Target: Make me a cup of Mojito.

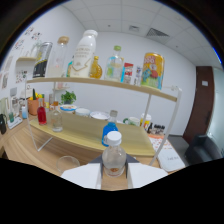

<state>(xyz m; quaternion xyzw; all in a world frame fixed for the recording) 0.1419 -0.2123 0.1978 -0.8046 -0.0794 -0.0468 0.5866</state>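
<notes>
the gripper (114, 176) appears clenched on the clear white-capped bottle (114, 156), which stands upright between its fingers, while the empty glass (67, 163) sits just ahead and to the left on the wooden table (22, 145).

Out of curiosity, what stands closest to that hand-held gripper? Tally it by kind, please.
Bottles: 2, a clear white-capped bottle between the fingers of the hand-held gripper and a blue bottle just beyond it.
Glasses: 1, a clear glass beside the fingers.
Total: 3.
</notes>
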